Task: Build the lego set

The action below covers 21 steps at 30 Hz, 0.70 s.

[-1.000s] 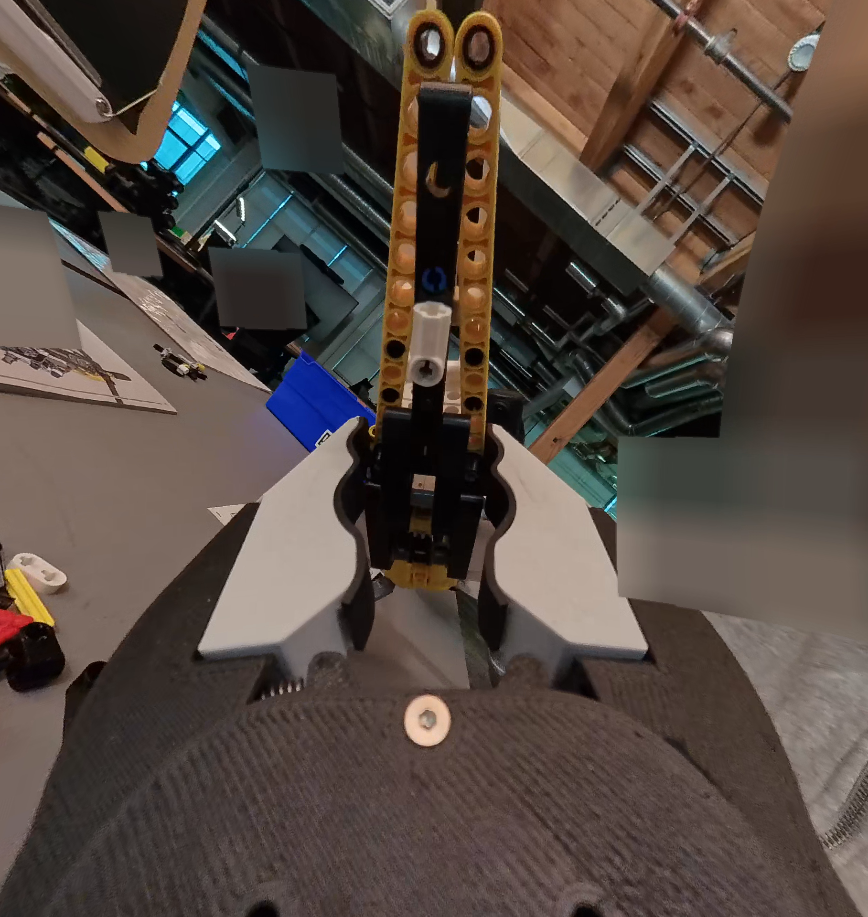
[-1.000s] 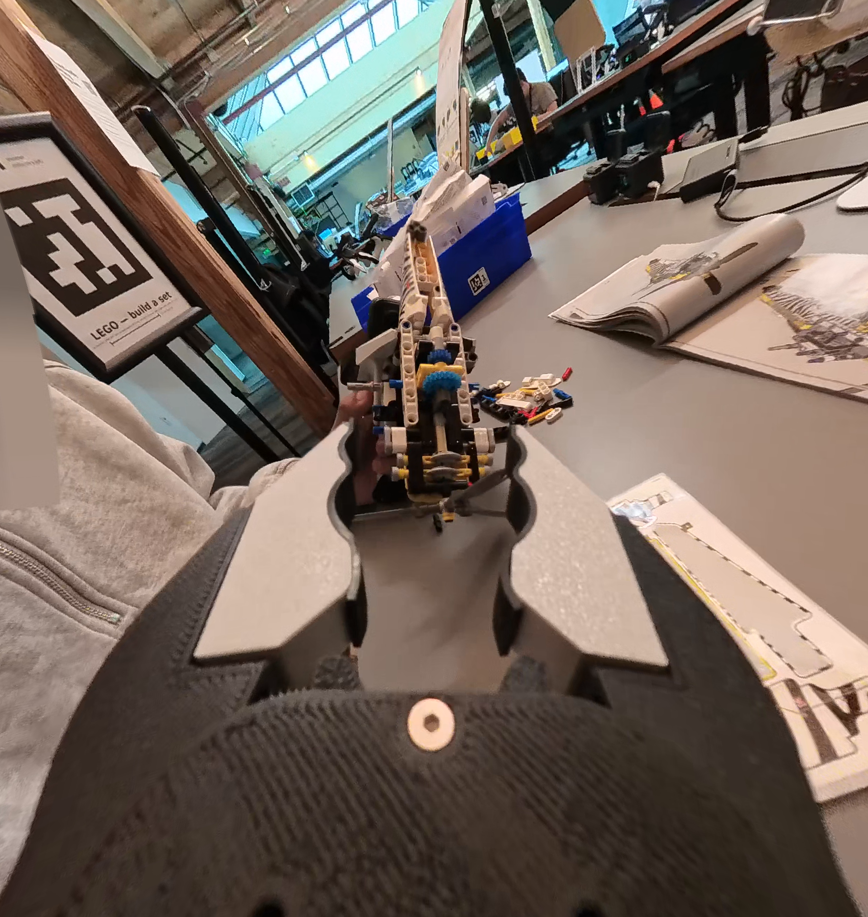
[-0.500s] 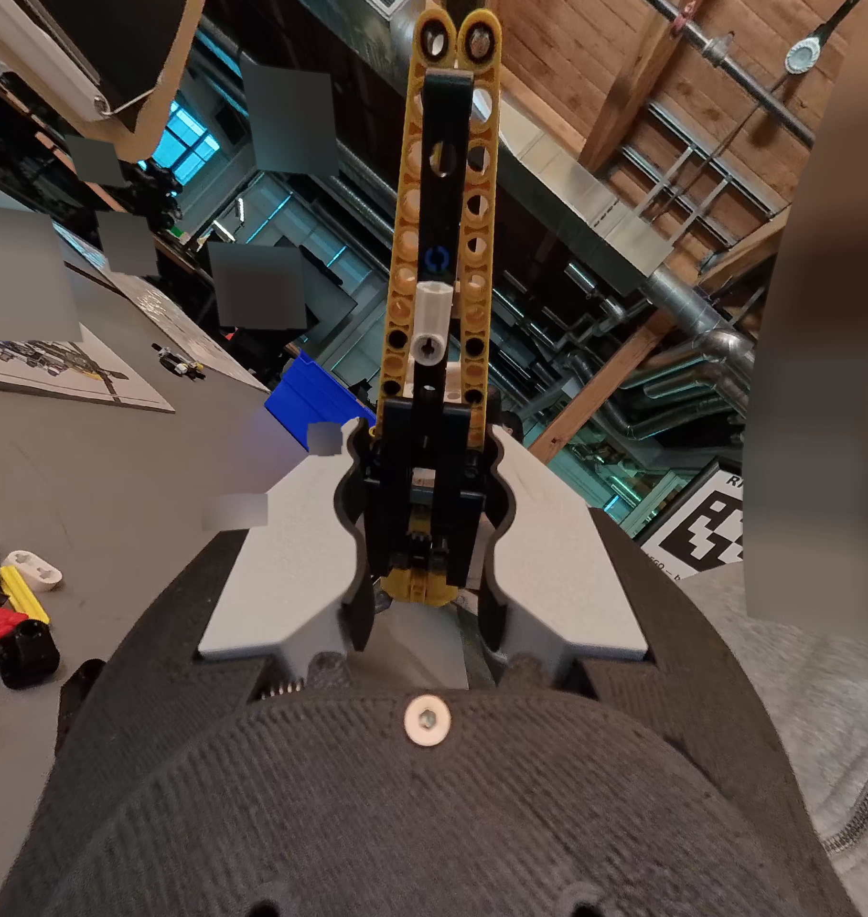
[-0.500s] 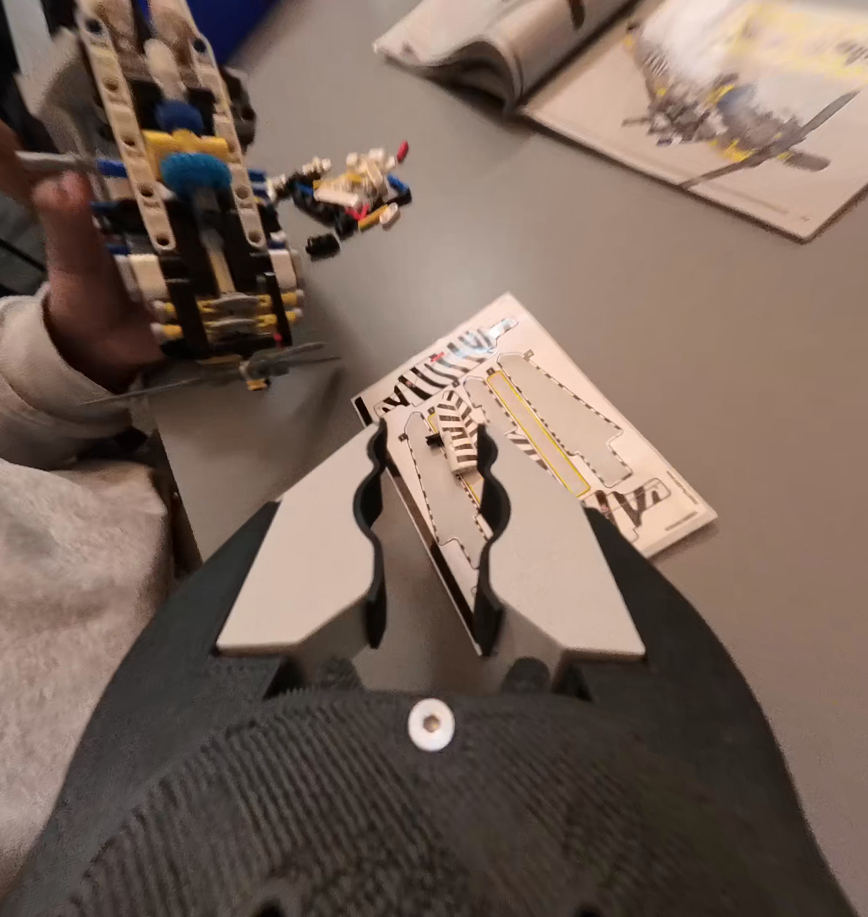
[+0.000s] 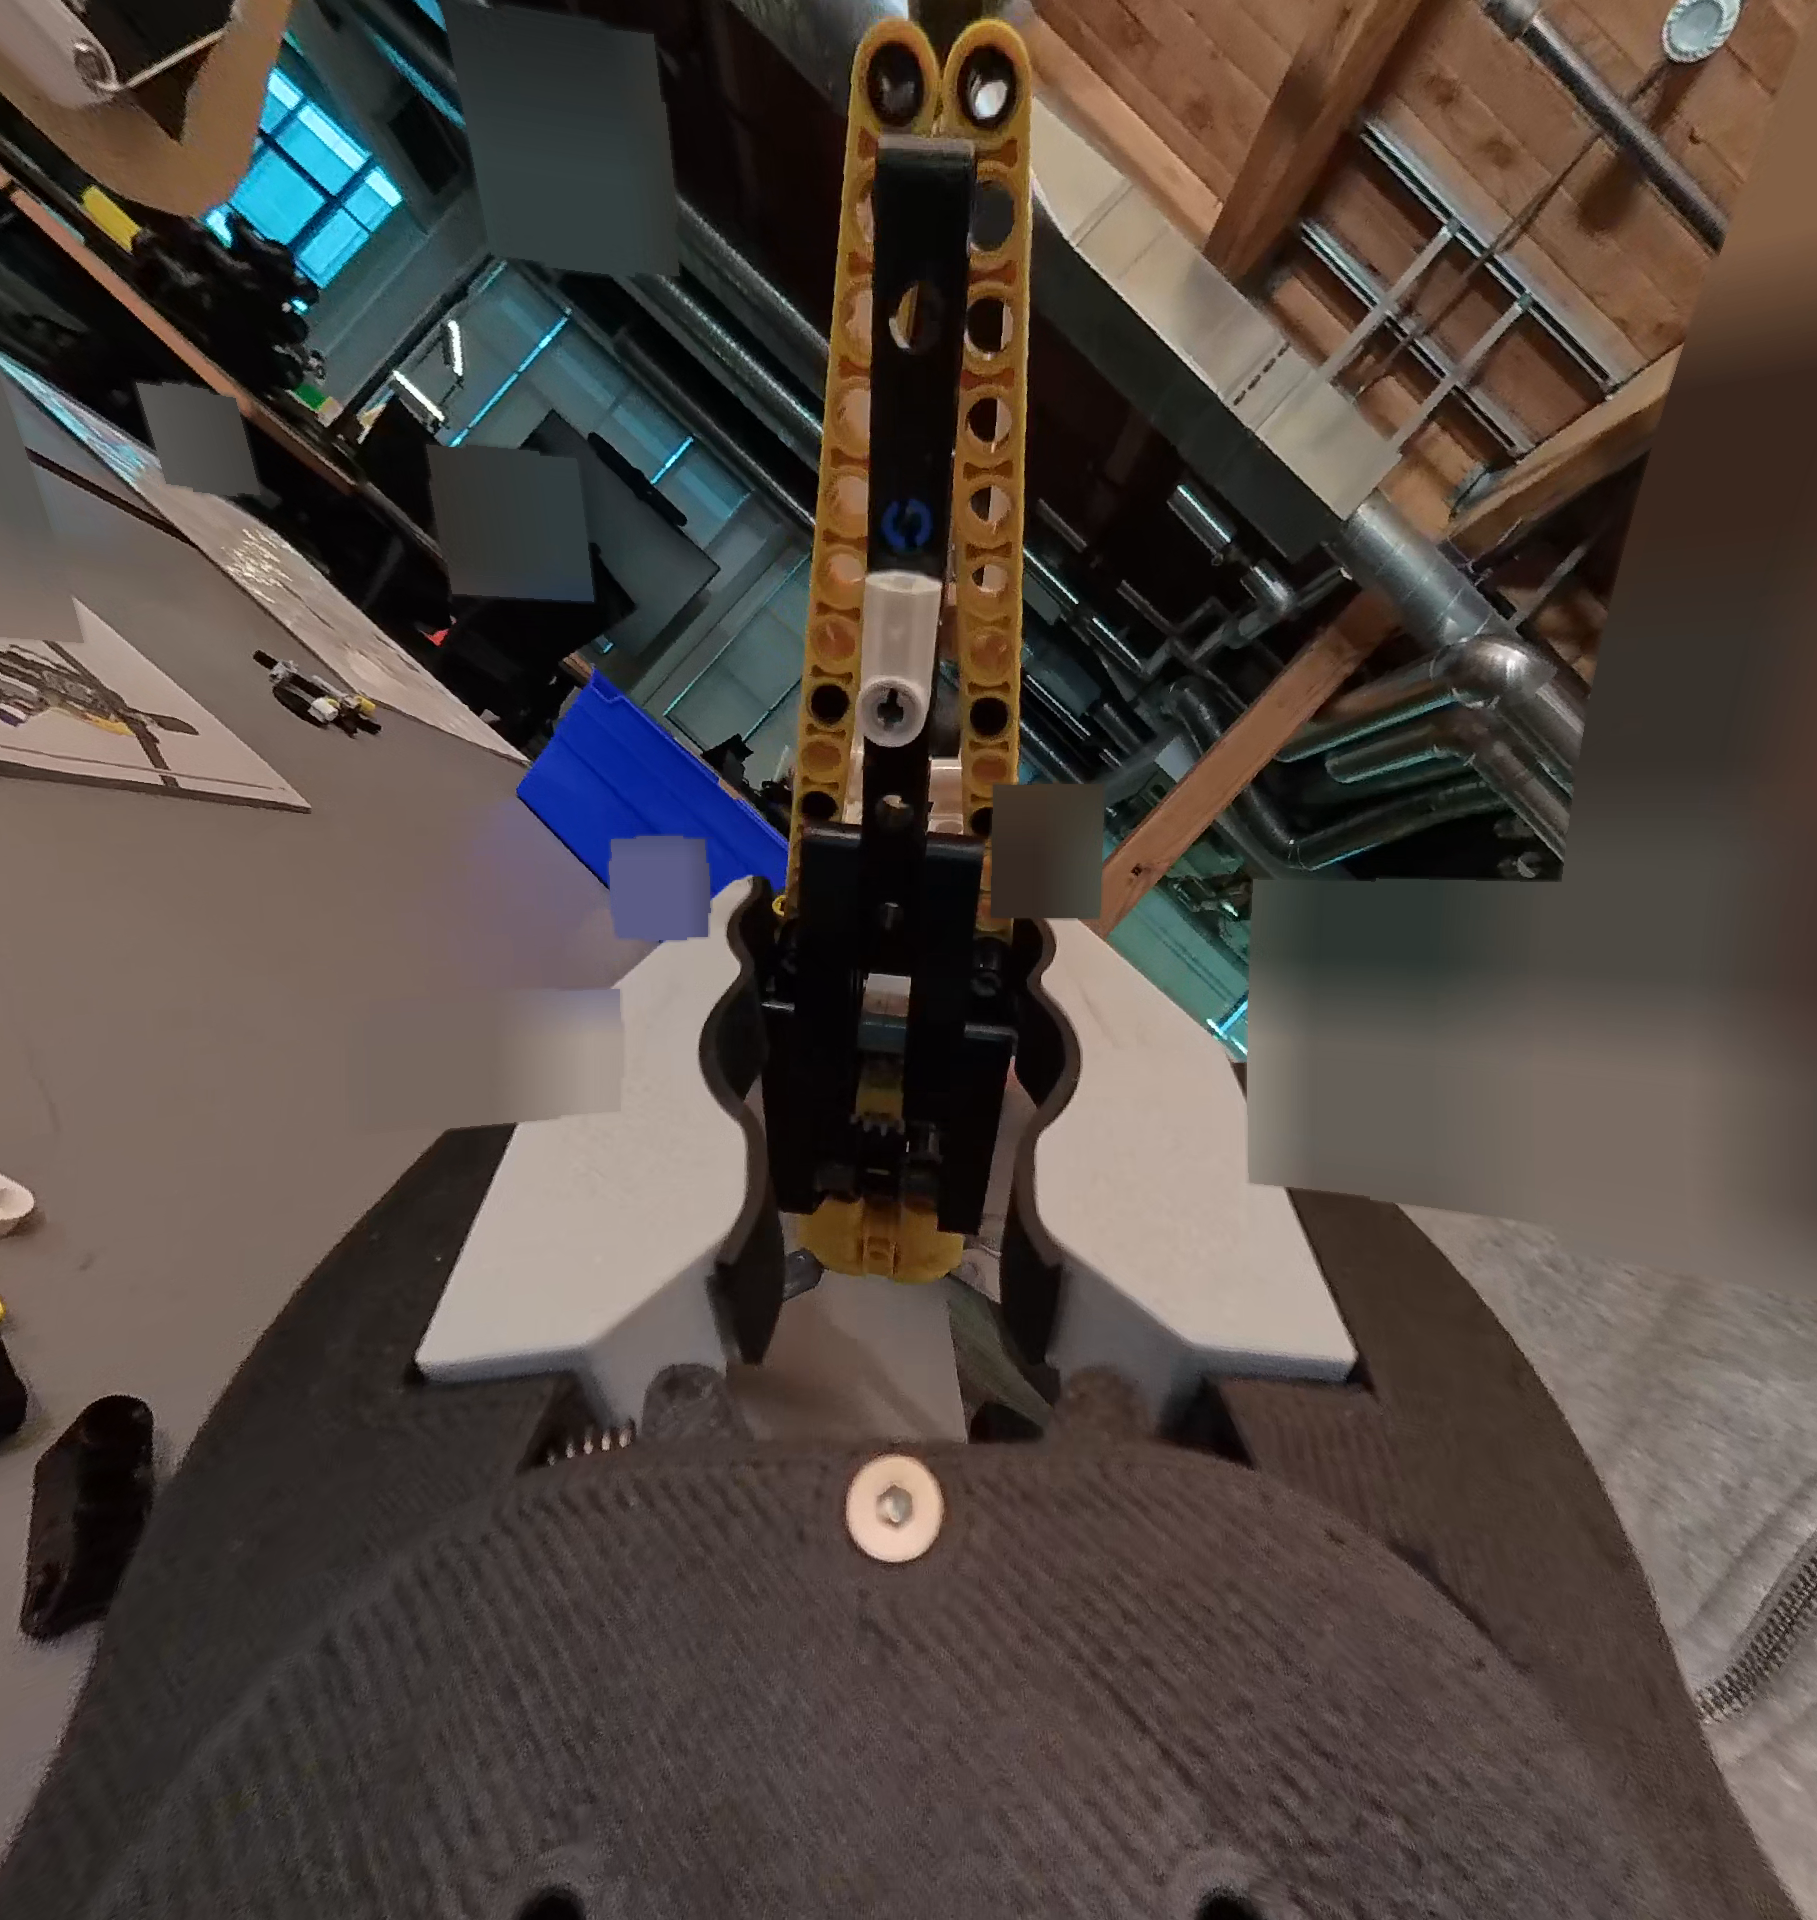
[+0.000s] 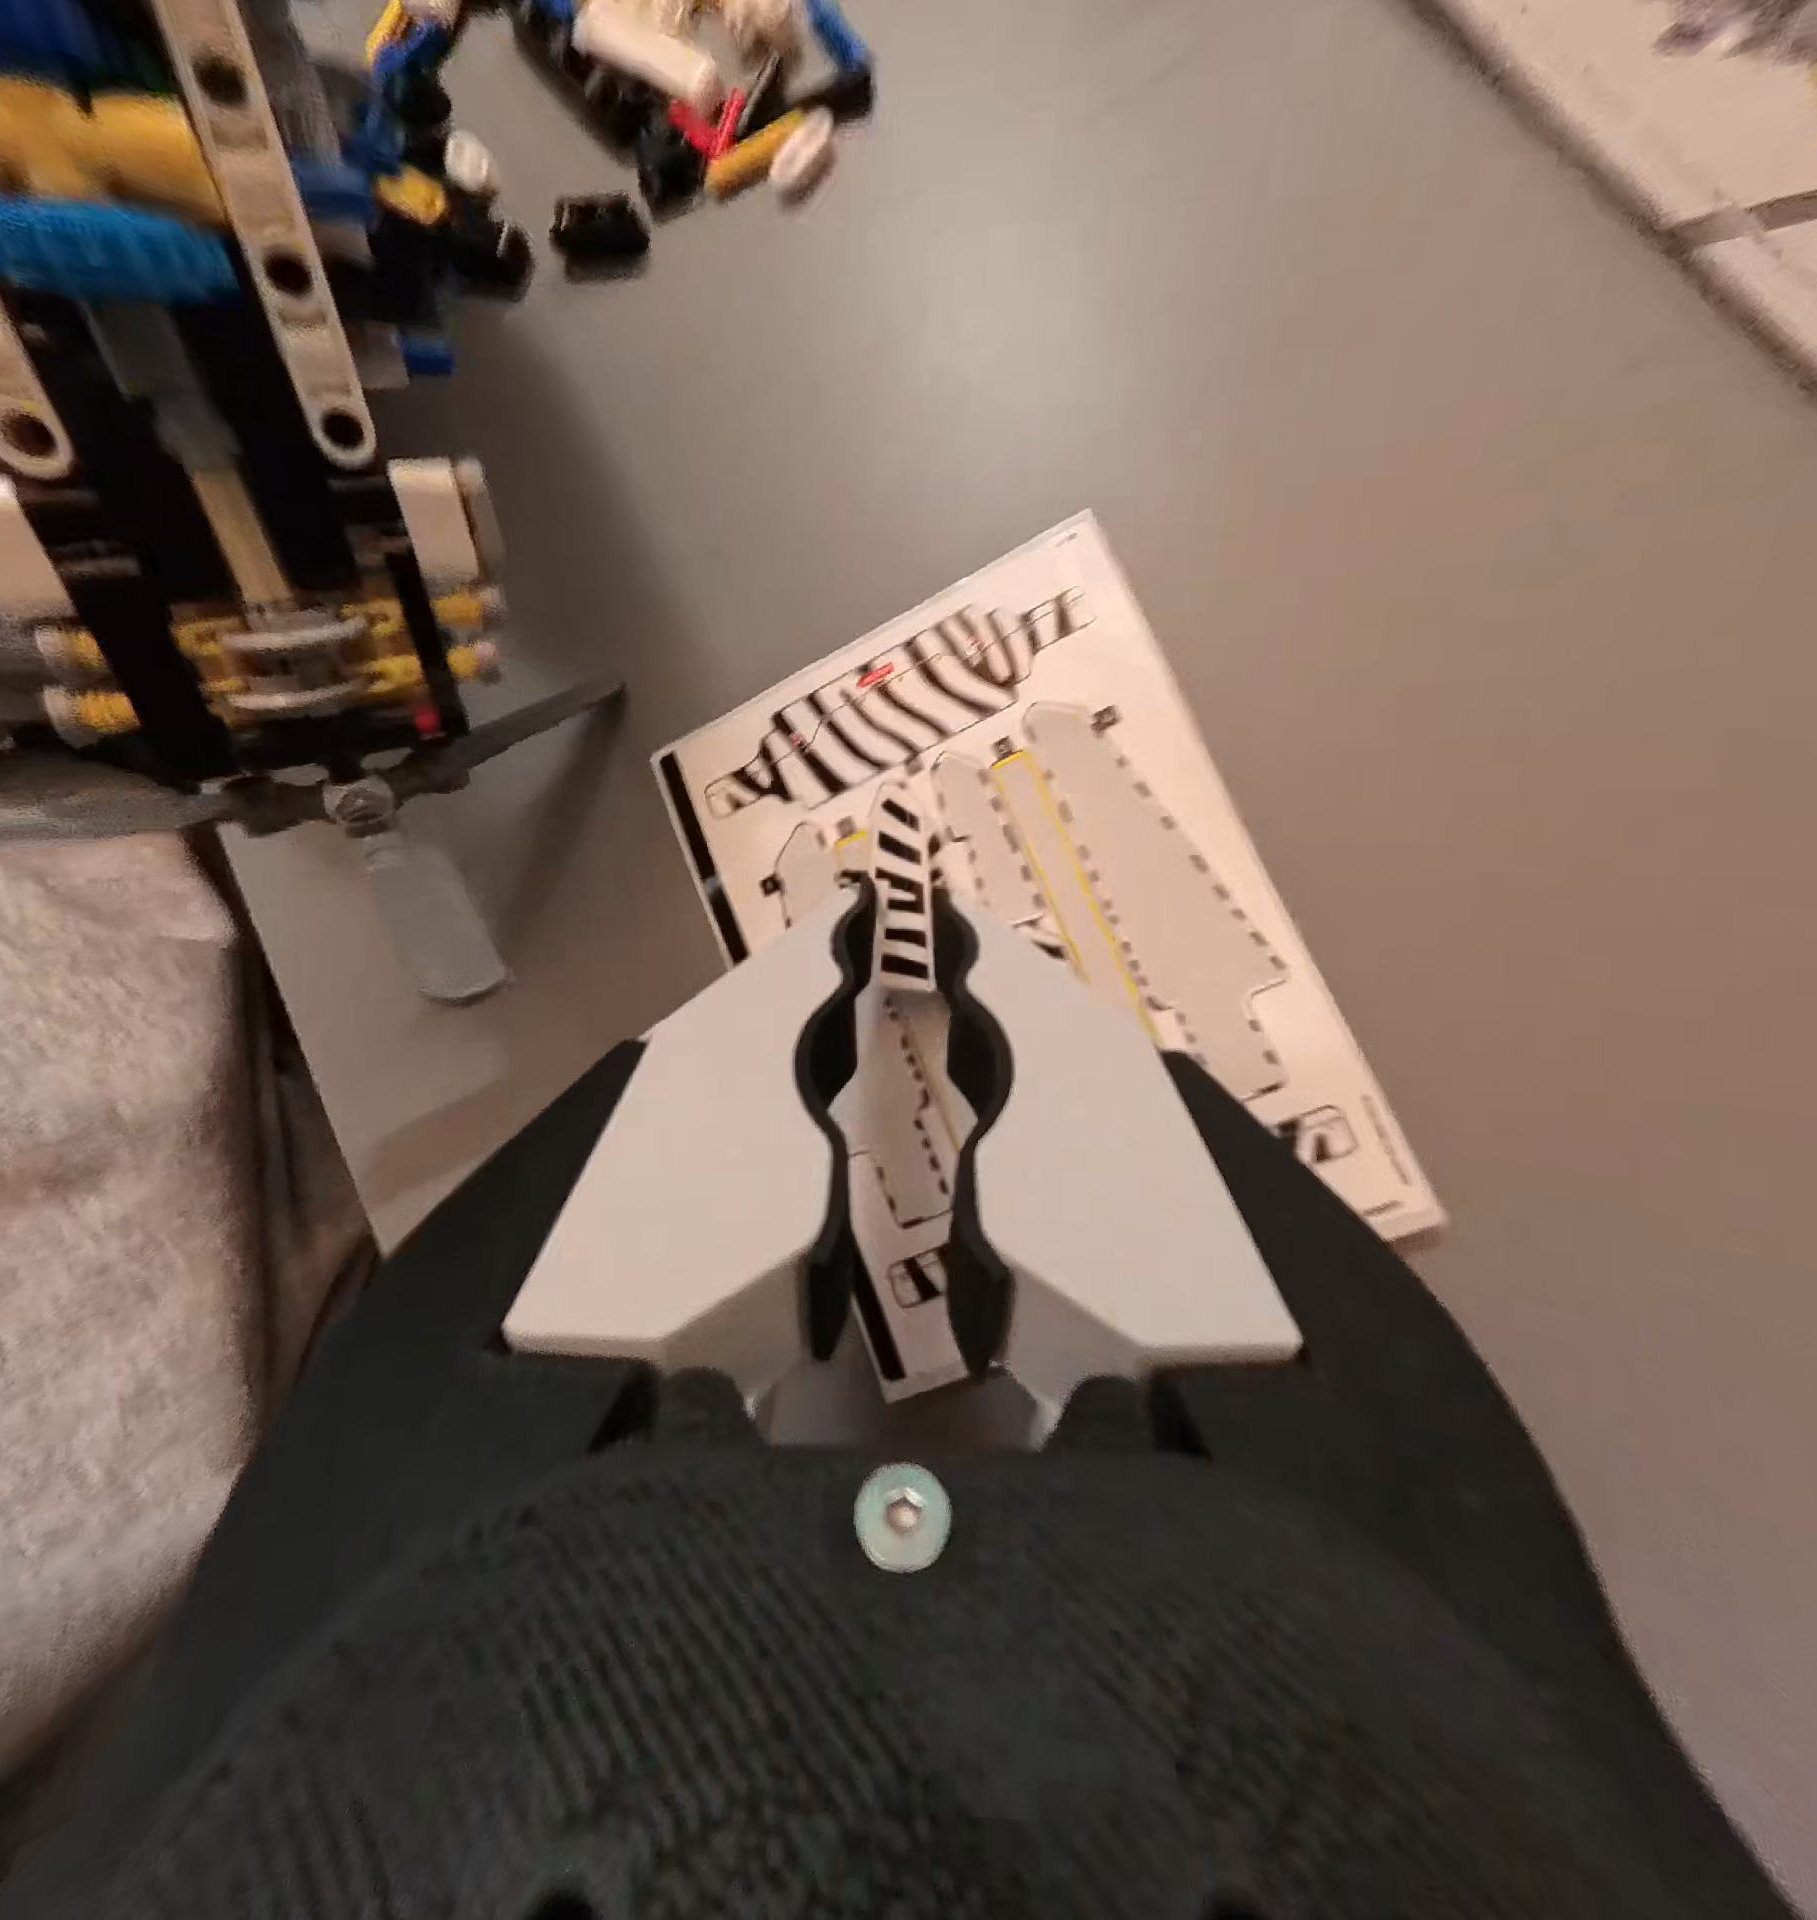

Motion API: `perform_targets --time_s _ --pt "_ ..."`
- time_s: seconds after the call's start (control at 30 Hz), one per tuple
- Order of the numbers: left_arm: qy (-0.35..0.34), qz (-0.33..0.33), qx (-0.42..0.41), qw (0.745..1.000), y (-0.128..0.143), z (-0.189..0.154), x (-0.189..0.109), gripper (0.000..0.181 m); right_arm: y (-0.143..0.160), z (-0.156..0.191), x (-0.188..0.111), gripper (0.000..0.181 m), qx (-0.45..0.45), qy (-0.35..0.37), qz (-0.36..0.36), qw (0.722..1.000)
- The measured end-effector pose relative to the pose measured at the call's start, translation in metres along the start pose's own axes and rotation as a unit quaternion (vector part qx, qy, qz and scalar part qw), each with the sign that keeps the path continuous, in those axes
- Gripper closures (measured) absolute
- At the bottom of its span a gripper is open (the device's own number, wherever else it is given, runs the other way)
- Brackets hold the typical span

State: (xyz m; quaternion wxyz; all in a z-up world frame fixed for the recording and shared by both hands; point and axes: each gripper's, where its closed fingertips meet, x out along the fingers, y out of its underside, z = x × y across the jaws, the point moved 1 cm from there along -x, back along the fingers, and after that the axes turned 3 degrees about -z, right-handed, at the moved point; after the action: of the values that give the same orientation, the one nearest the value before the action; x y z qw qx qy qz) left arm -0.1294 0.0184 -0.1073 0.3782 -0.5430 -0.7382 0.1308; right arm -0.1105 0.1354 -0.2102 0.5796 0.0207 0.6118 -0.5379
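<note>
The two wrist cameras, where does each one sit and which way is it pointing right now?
Left wrist view: behind the left tongs, angled up at the ceiling; they clamp the lego model; grey sleeve at right.
Right wrist view: behind the right tongs, looking down at the sticker sheet; grey sleeve at left.
Shared: lego model, grey table.

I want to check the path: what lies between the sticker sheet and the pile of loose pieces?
In the right wrist view, only bare grey table lies between the sticker sheet and the loose pieces.
</note>
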Motion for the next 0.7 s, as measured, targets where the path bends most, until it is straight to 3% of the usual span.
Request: perform_targets --time_s 0.13,0.2,0.27,0.47,0.7 --pt "0.000 0.007 -0.002 1.000 0.002 0.000 0.002 0.140 -0.044 0.002 -0.036 0.174 0.020 0.008 -0.159 0.987" --pt "-0.001 0.011 0.001 1.000 0.003 0.000 0.002 0.140 -0.074 0.027 -0.062 0.181 0.007 -0.035 -0.260 0.965" --pt "-0.001 0.012 0.002 1.000 0.004 0.000 0.003 0.140 -0.093 0.055 -0.075 0.181 -0.013 -0.066 -0.309 0.949" --pt "0.002 0.013 0.008 1.000 0.005 -0.002 0.003 0.140 -0.106 0.097 -0.051 0.181 -0.035 -0.100 -0.272 0.957" --pt "0.006 0.015 0.020 1.000 0.007 -0.006 0.003 0.140 -0.108 0.103 -0.037 0.181 0.021 -0.168 -0.242 0.955"
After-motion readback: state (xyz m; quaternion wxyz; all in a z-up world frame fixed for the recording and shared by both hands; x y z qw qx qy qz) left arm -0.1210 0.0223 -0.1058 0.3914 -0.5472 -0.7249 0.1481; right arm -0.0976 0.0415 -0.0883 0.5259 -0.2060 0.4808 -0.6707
